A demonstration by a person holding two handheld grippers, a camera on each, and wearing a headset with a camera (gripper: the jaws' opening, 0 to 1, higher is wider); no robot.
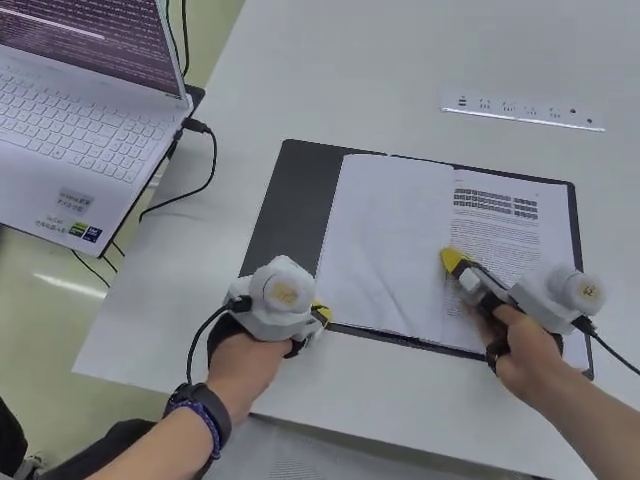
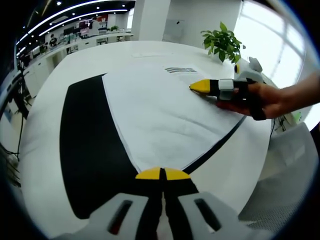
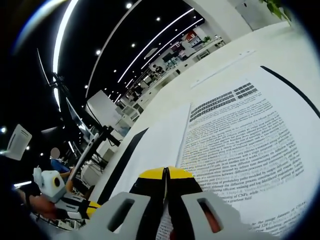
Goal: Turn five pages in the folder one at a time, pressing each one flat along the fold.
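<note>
So the black folder [image 1: 290,200] lay open on the white table [image 1: 350,80], with a turned sheet [image 1: 390,240] lying blank side up on the left and a printed page [image 1: 510,240] on the right. That looked like at least one turn done, but there was no way to count how many of the five were behind it.

The right gripper [image 1: 452,260] had its yellow tips pinched together with nothing between them, resting on the paper right about at the fold [image 1: 445,250]. My guess is it was the pressing-flat part of a turn. The left gripper [image 1: 320,315] also had its jaws closed. It sat at the bottom corner of the turned sheet, at the folder's near edge, and I couldn't tell if it actually touched the paper.

What was left, I'd say: finish the press, then lift the next printed page from the right side.

Around it was a laptop [image 1: 70,120] off to the far left with a cable [image 1: 195,180] trailing toward the folder, and a power strip [image 1: 520,108] beyond the folder. Both were well apart from the pages. Nothing blocked the turning, really.
</note>
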